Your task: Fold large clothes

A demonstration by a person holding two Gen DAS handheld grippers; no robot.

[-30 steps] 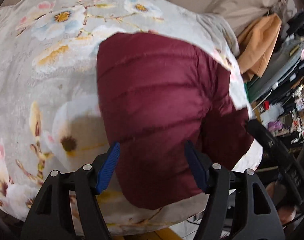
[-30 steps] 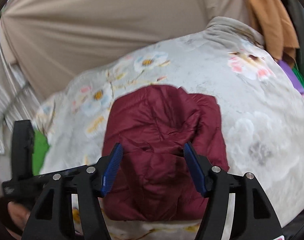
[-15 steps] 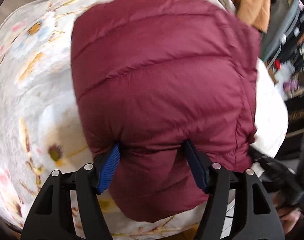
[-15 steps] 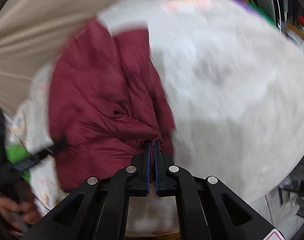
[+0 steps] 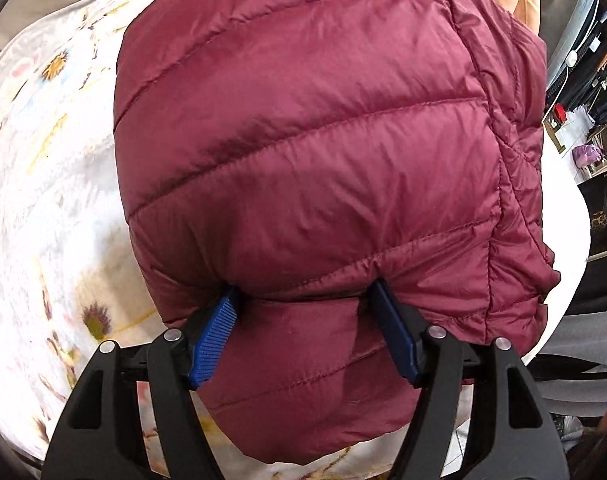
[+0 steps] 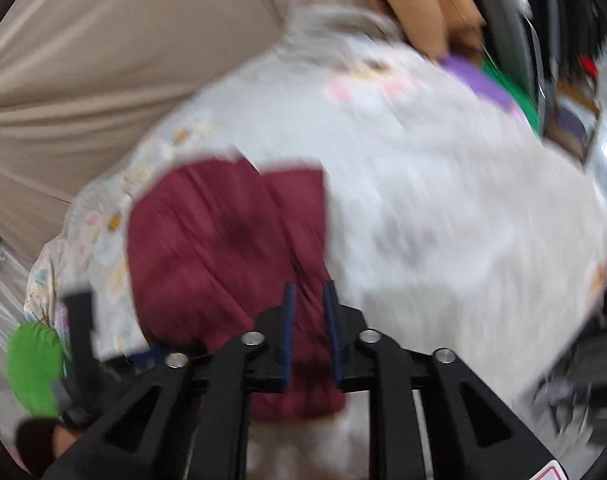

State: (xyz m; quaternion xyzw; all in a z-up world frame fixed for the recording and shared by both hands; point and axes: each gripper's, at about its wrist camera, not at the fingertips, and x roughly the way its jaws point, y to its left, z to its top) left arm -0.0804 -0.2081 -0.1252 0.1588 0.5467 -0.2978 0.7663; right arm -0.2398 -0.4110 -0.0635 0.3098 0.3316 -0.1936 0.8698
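Your left gripper (image 5: 303,312) gapes wide, tips under the jacket (image 5: 323,152) fold on the floral cloth (image 5: 43,200). Right gripper (image 6: 309,304) is barely apart w/ nothing held, over the jacket's edge.

one maroon puffer jacket (image 5: 311,152), one floral blanket (image 5: 51,184), two grippers, each with two blue fingers (image 5: 213,338).
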